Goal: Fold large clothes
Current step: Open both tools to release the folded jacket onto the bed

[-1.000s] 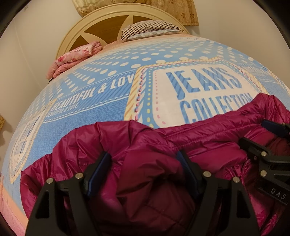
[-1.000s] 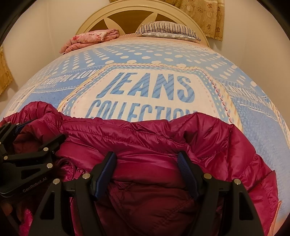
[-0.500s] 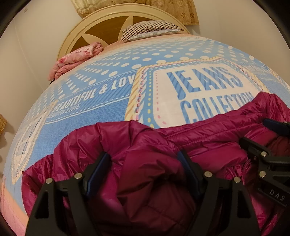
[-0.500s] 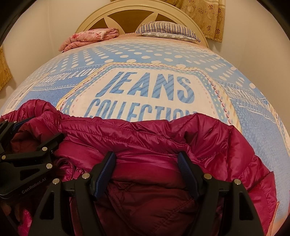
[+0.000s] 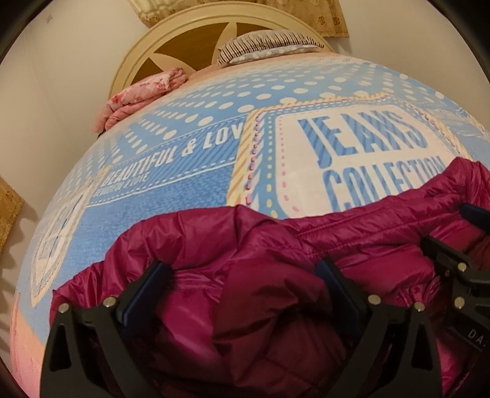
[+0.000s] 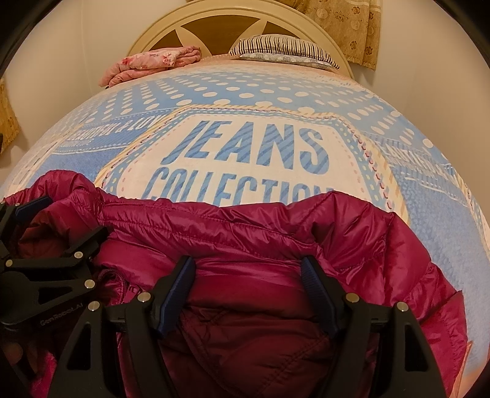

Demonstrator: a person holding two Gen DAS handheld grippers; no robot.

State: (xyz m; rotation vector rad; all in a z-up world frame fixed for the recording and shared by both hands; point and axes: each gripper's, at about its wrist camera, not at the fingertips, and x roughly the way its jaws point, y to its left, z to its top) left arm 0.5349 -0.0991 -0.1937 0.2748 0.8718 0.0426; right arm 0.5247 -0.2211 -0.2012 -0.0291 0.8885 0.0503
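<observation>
A magenta puffer jacket (image 5: 275, 245) lies bunched on the near part of the bed; it also shows in the right wrist view (image 6: 275, 232). My left gripper (image 5: 242, 275) is open, its two fingers spread wide around a bulging fold of the jacket. My right gripper (image 6: 249, 272) is open in the same way, with jacket fabric filling the gap between its fingers. Each gripper shows at the edge of the other's view: the right one (image 5: 459, 260) and the left one (image 6: 55, 232). They sit close side by side over the jacket.
The bed (image 6: 245, 107) has a blue and white cover printed "JEANS COLLECTION". A folded pink blanket (image 6: 153, 62) and a striped pillow (image 6: 284, 50) lie by the round headboard (image 6: 214, 21). Walls stand close on both sides, with curtains (image 6: 352, 24) behind.
Both views have shifted slightly, with the jacket sitting a little lower and more bed cover showing. The jaws have stayed spread and the jacket keeps its shape.
</observation>
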